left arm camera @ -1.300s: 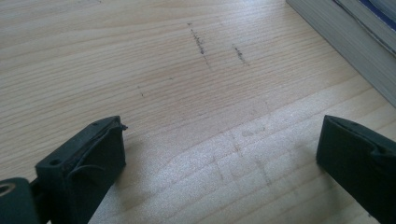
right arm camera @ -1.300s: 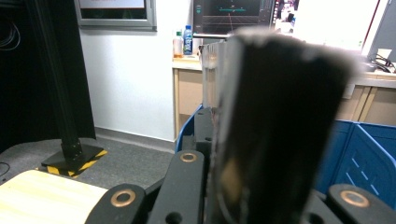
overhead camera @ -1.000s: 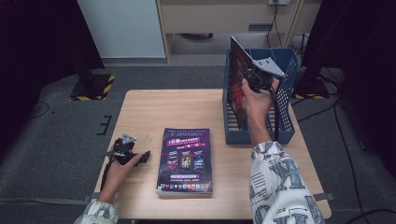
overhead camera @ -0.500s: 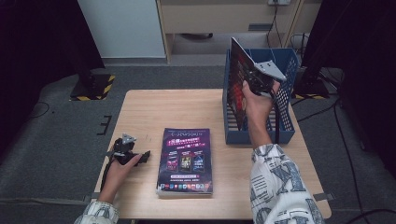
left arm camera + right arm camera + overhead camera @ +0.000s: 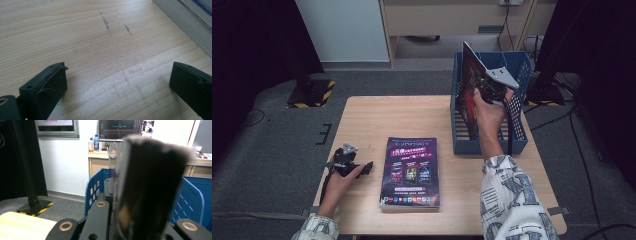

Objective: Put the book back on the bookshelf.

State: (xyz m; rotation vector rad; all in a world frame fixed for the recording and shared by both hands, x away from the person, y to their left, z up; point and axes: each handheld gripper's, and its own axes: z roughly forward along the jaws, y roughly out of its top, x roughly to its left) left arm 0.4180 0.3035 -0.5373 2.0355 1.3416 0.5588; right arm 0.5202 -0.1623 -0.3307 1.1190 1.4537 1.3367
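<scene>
Right gripper clamped on a magazine, upright over the blue basket at the table's far right corner. Left gripper wide open, holding nothing, near the left edge.

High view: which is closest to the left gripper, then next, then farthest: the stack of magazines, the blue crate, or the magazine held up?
1. Stack of magazines, flat on the table just right of the left gripper.
2. Blue crate, at the table's right side.
3. Held magazine, upright over the crate.

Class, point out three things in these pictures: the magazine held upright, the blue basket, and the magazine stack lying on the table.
held magazine (image 5: 469,92), high view, dark front cover.
blue basket (image 5: 490,147), high view, near wall.
magazine stack (image 5: 410,170), high view, top cover.
</scene>
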